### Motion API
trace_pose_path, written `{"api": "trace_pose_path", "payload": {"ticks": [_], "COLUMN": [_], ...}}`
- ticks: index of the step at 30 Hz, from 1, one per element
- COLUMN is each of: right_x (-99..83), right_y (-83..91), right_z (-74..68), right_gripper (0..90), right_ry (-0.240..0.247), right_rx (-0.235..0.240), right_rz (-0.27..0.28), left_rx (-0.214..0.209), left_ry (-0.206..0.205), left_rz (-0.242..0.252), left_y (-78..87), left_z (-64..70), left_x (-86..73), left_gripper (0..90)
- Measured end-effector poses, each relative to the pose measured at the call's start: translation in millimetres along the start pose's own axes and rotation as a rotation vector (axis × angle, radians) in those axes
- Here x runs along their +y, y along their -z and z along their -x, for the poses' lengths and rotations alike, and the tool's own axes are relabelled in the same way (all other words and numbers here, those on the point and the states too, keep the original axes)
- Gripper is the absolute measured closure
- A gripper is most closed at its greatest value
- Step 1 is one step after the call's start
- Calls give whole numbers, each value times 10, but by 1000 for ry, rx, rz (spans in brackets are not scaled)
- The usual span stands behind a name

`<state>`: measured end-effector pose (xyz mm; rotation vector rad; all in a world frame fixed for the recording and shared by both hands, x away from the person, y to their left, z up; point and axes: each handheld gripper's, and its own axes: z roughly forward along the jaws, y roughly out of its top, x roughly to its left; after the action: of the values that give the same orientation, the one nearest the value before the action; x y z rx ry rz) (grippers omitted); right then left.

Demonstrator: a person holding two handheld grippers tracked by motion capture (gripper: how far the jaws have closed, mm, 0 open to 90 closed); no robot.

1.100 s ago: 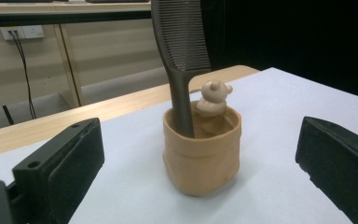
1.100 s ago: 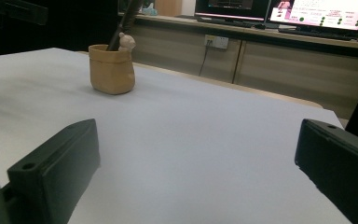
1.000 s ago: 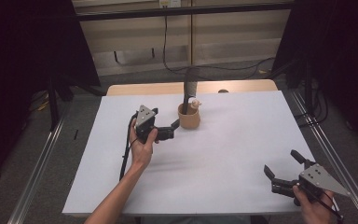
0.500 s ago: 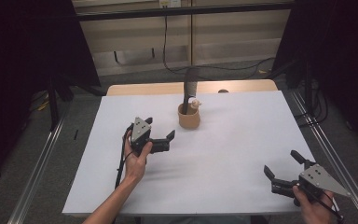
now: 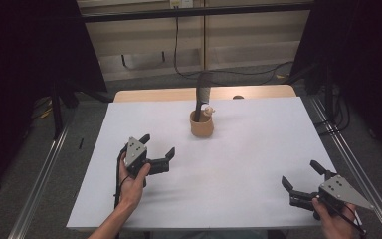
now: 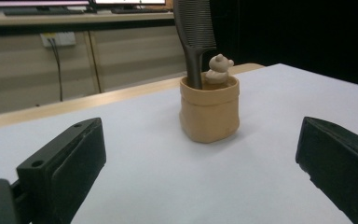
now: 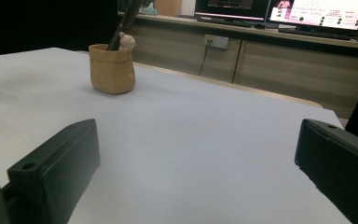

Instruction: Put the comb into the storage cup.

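White tabletop beneath two released grippers: ahead of the left gripper, jaws spread and empty, a small tan pot holds a dark comb upright. Light, likely soft-walled, the pot is best gripped across its sides. Right gripper waits open, well apart.

Both grippers are black. The left gripper carries a grey three-cornered plate dotted with small screws, and a black cable trails from it toward 6 o'clock. The right gripper wears a matching plate. Their fingers are blocky, with small holes. Forearms bare.
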<state>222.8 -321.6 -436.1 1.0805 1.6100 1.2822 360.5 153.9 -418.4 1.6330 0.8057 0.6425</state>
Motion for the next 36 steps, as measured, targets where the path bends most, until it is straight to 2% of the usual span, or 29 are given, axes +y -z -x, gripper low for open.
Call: {"api": "trace_pose_path", "payload": {"ticks": [2, 5, 6, 11, 15, 18, 20, 22, 26, 33, 34, 36], "right_x": [0, 1, 1, 2, 1, 1, -1, -3, -3, -3, -4, -4], "right_y": [-1, 4, 6, 5, 5, 5, 0, -2, -1, 7, 9, 10], "right_z": [-2, -3, -1, -3, -2, -6, -2, -2, 2, 0, 0, 5], "right_gripper": [0, 0, 0, 0, 0, 0, 0, 0, 0, 0, 0, 0], "right_ry": [-1, 0, 0, 1, -2, 0, 0, -2, 1, -1, -2, -3], "right_rx": [0, -1, -1, -1, -2, -3, -3, -5, -7, -7, -8, -12], "right_rz": [-2, -1, -2, 0, -2, -2, -1, -4, -4, -3, -4, -7], "left_rx": [1, -14, -14, 37, 43, 39, 41, 45, 76, 73, 78, 94], "left_ry": [-13, -32, -34, -23, 0, -17, -11, -27, -4, 15, 27, 25], "left_rz": [-3, 31, 29, 14, 15, 18, 26, 24, 17, -9, -6, -12], "left_y": [53, 152, 175, 291, 375, 430, 467, 503, 558, 641, 660, 696], "left_z": [3, -6, -11, -57, -72, -46, -20, 0, 31, 19, 12, -11], "left_x": [4, -1, -6, -66, -90, -100, -107, -112, -136, -211, -223, -236], "left_gripper": [17, 17, 17, 18, 21, 21, 23, 23, 23, 21, 21, 18]}}
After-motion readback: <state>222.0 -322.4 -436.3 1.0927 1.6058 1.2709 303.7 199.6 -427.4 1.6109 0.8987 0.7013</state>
